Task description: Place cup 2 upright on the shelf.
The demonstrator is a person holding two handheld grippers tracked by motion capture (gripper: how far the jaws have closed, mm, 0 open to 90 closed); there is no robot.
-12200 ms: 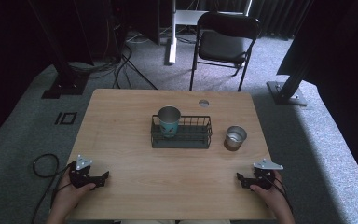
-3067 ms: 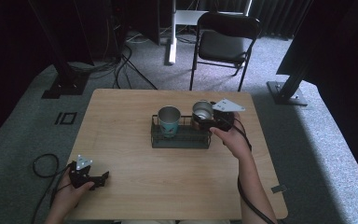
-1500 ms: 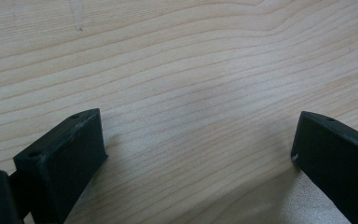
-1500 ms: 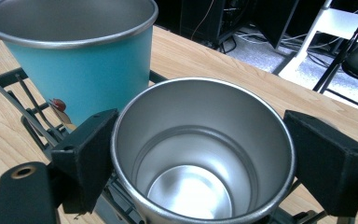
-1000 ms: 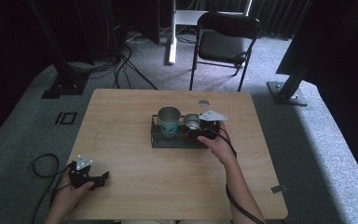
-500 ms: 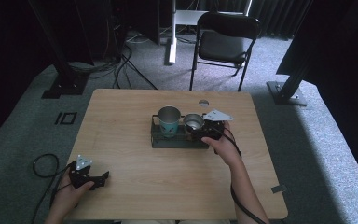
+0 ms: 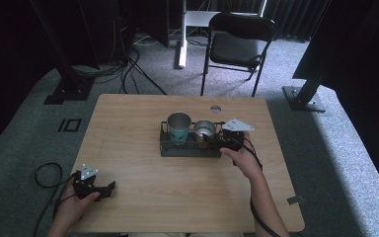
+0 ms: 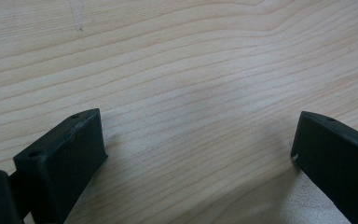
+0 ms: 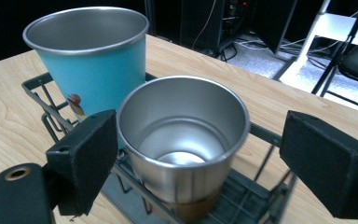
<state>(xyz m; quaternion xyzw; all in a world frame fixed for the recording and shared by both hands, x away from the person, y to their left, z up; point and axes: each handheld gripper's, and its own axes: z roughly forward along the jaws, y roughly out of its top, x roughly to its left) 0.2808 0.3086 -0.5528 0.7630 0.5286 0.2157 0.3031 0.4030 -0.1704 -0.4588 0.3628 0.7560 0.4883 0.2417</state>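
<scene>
In the high view, the steel cup stands upright in the right half of the wire basket, just beside the teal cup, which occupies the left half. The right gripper sits at the basket's right end, directly against the steel cup's right side, while the left gripper rests well apart at the table's near-left corner; the right hand is therefore by far the nearer one. In the left gripper view, the jaws stand wide apart over bare wood grain, holding nothing. In the right gripper view, the jaws are spread, one on each side of the steel cup; the left pad lies close to the wall and the right pad stands clear of it. The cup's axis runs vertical, its base seated on the basket floor, so the cup appears released. The coming move is judged a straight withdrawal backward, away from the cup, without tipping it.
</scene>
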